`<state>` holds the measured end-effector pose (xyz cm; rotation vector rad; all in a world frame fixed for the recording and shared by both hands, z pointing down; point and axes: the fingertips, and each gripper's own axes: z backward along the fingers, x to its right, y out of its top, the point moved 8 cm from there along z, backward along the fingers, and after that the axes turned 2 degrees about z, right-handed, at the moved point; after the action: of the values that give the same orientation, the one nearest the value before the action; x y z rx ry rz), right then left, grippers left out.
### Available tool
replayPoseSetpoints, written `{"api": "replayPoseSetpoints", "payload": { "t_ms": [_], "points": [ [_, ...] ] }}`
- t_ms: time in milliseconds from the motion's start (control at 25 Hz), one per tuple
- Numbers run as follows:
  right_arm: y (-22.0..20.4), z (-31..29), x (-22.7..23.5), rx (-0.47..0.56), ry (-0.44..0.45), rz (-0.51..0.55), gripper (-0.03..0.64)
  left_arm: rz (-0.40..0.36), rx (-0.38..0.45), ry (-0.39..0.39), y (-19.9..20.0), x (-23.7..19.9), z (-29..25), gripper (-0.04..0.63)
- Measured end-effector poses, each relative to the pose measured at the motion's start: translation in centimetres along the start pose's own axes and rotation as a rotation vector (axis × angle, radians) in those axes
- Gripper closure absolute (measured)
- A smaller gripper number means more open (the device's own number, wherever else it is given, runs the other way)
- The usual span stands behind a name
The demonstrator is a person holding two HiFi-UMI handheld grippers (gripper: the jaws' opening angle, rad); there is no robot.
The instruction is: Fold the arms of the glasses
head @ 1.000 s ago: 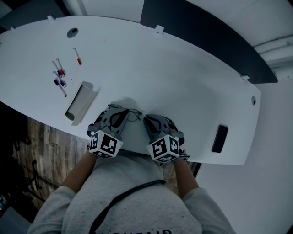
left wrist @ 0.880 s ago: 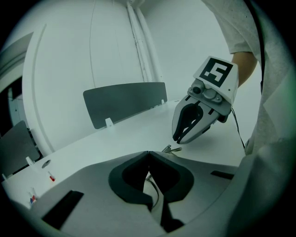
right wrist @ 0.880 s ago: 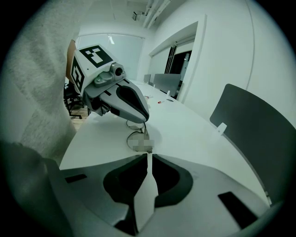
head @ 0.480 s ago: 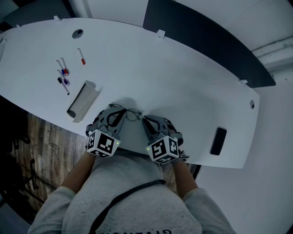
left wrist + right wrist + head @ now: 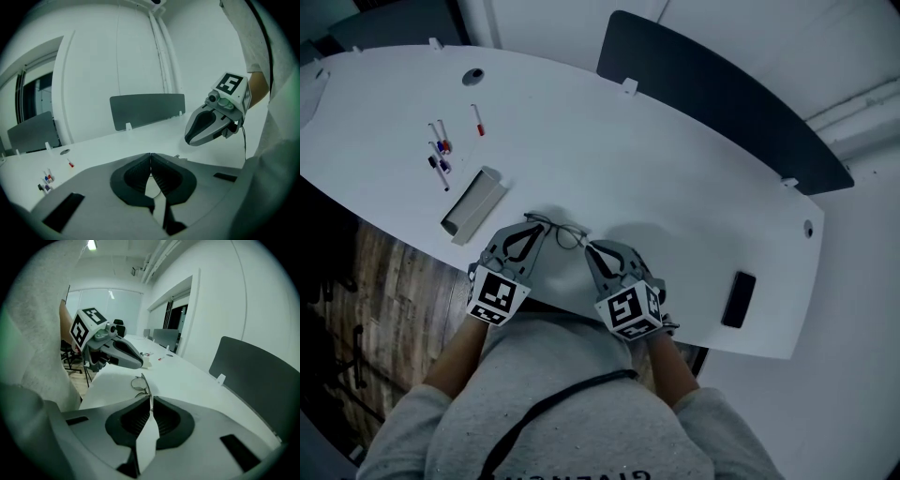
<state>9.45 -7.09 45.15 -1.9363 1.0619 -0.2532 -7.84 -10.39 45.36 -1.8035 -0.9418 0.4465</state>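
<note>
A long white table [image 5: 675, 187] with curved edges fills most of the head view. It stands over dark wood-plank floor [image 5: 384, 281], which shows at the left. A dark divider [image 5: 722, 103] runs along the table's far edge on white clips, and a round cable hole [image 5: 473, 77] sits near the far left. The top is otherwise bare and matte. Beyond it are a plain white wall [image 5: 117, 61], a second divider [image 5: 33, 131] and, in the right gripper view, a glass partition [image 5: 108, 301] under a ceiling light [image 5: 91, 244].

The glasses [image 5: 560, 232], thin wire-framed, are near the table's near edge, between the two grippers. The left gripper [image 5: 542, 225] has its jaws pressed tight together at the glasses' left end, seemingly pinching thin wire at their tips. The right gripper [image 5: 589, 246] has its jaws closed to a sliver on one arm of the glasses, the lenses just ahead of them.

Left of the glasses lies a grey case [image 5: 473, 203], and some markers [image 5: 439, 157] lie beyond it. A black phone [image 5: 738, 300] lies well apart at the right edge.
</note>
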Motion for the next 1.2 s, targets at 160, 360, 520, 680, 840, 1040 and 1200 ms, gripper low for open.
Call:
{"api": "replayPoseSetpoints", "payload": {
  "t_ms": [160,360,520,680,840,1040,1200],
  "points": [
    [0.6,0.7,-1.0,0.048,-0.002,-0.011,0.597,0.073,0.039,0.027,-0.1,0.7,1.5,0.580],
    [0.5,1.6,-2.8,0.075,0.026,-0.007,0.598,0.155,0.065,0.068,-1.1,2.1,3.1,0.580],
    [0.3,2.2,-4.0,0.125,0.050,-0.080,0.598,0.179,0.072,0.081,-1.8,3.2,4.3,0.580],
    [0.5,2.9,-4.8,0.138,0.047,-0.119,0.598,0.194,0.092,0.073,-1.9,3.8,5.3,0.580],
    [1.0,3.5,-5.4,0.163,0.028,-0.132,0.598,0.205,0.119,0.064,-1.6,3.9,6.1,0.580],
    [1.4,4.3,-6.5,0.173,-0.007,-0.160,0.598,0.187,0.138,0.046,-1.1,4.0,7.1,0.580],
    [2.4,4.6,-8.2,0.184,-0.034,-0.209,0.598,0.176,0.150,0.032,-1.0,3.7,9.0,0.580]
  ]
}}
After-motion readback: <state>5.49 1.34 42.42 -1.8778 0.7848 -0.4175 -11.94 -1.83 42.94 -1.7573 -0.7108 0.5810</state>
